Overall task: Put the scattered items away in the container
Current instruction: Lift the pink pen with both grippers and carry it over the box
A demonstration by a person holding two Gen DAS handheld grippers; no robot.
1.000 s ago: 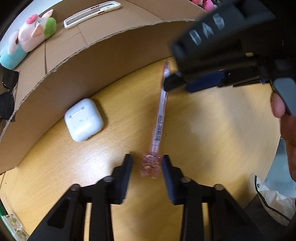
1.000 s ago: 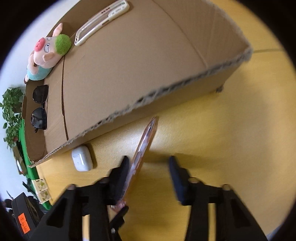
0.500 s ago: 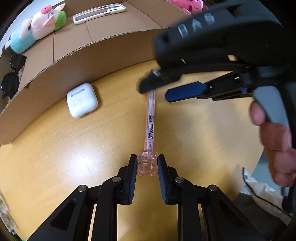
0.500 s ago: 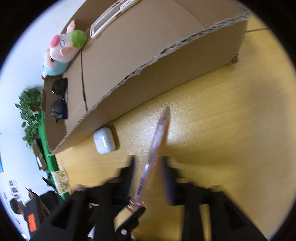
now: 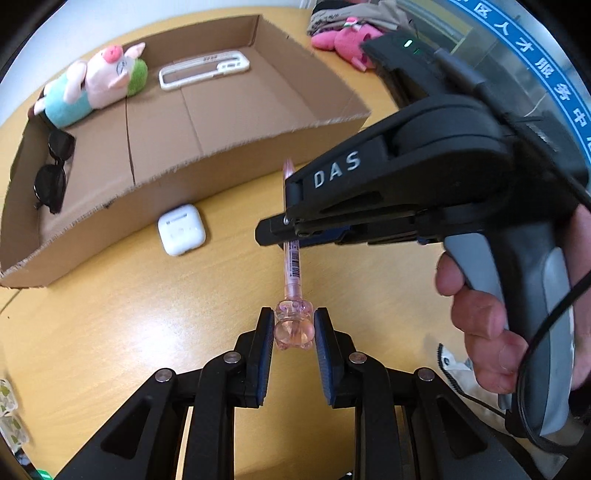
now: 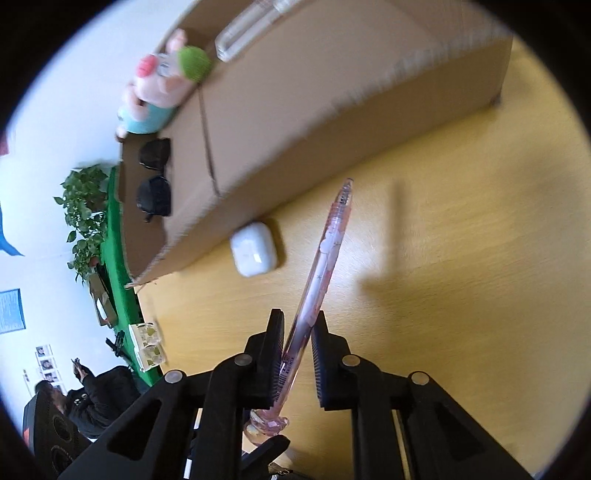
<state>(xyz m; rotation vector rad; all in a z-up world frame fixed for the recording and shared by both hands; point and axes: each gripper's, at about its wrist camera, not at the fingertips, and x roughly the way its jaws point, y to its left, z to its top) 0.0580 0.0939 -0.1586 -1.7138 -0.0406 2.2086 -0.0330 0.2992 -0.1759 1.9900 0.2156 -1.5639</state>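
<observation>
**Inspector:** Your pink pen [image 5: 292,258] is held at both ends. The left gripper [image 5: 293,330] is clamped on its bear-shaped cap [image 5: 293,328]; the right gripper [image 6: 298,341] has just been closing and its pads now pinch the barrel, tip pointing ahead and away from you. The pen is clear of the table.

**Operator:** And the count?

**Inspector:** Ahead of both grippers, the cardboard box [image 5: 258,162] already holds a plush pig [image 5: 96,88], sunglasses [image 5: 51,173] and a white phone case [image 5: 205,68]. You have the pen in hand, not yet boxed. The white earbud case [image 5: 181,229] lies ahead and to the left of your left gripper, just outside the box wall, untouched. I judge two items outstanding.

**Operator:** Surroundings?

**Inspector:** A yellow wooden table [image 5: 110,325], bare beneath the grippers. Beyond the box to the right, pink plush [image 5: 347,35]; far left in the right view, a potted plant [image 6: 83,218] and a seated person.
</observation>
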